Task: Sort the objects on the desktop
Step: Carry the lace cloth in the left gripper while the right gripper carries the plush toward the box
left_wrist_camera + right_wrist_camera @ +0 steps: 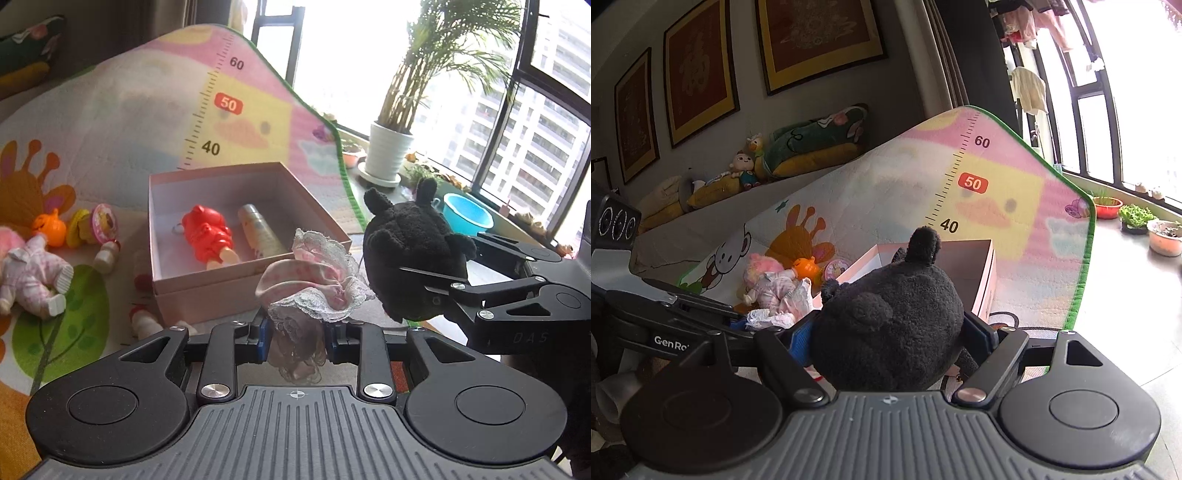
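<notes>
Lace-trimmed pink cloth [314, 280], clenched in the left hand-held gripper [295, 332], hangs just before the pink box [207, 291]; right hand-held gripper [886, 332] grasps the black plush toy [886, 325] right of the box.

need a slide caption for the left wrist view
Left gripper holds a lace-trimmed pink cloth near the pink box; right gripper holds a black plush toy.
</notes>
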Tool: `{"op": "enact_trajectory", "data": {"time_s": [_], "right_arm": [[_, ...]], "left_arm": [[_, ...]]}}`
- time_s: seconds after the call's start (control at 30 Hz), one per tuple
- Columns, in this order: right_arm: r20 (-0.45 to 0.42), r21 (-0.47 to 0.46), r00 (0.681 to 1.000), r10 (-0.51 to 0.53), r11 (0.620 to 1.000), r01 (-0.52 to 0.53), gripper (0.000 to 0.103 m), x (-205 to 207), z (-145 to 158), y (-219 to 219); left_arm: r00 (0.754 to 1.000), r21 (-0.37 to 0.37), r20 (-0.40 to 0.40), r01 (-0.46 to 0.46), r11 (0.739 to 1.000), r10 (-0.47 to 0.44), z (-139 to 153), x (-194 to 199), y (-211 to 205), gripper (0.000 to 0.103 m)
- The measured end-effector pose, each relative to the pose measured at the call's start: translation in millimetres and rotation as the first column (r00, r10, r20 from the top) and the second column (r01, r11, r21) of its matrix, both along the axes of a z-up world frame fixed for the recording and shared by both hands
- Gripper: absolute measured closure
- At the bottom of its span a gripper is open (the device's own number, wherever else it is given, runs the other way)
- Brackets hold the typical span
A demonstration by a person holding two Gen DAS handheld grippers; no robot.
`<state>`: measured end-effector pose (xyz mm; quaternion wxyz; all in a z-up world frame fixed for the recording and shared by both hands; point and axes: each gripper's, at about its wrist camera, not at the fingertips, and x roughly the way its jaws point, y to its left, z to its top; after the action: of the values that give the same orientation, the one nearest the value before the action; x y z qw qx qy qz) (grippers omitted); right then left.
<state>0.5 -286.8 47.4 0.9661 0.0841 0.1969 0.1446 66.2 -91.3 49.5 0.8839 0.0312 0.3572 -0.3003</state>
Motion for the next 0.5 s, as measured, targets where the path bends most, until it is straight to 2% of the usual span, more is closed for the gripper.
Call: {"op": "enact_trajectory", "data": {"time_s": [0.13,0.23,0.33,0.5], "right_arm": [[0.003,0.020,1.000,0.015,1.000,-0.015,0.024,11,8,0],[-0.003,0.027,1.000,0.016,1.000,-0.016,0.024,24,16,-1],[0.013,0.029,1.000,0.010,1.000,-0.010,0.024,40,28,-3],[0.051,0.033,0.999,0.005,0.999,-0.006,0.024,74,52,-6]], "left_arm": [[0.999,0.016,-0.044,0.006,1.000,-0.005,-3,9,-4,0.072],[0.999,0.044,-0.032,-0.008,0.999,0.009,1,21,-4,0.072],[0.999,0.038,-0.034,-0.037,0.999,0.039,11,42,-1,0.072],[0.996,0.028,0.030,-0.082,0.996,0.082,34,75,-1,0.072]]}}
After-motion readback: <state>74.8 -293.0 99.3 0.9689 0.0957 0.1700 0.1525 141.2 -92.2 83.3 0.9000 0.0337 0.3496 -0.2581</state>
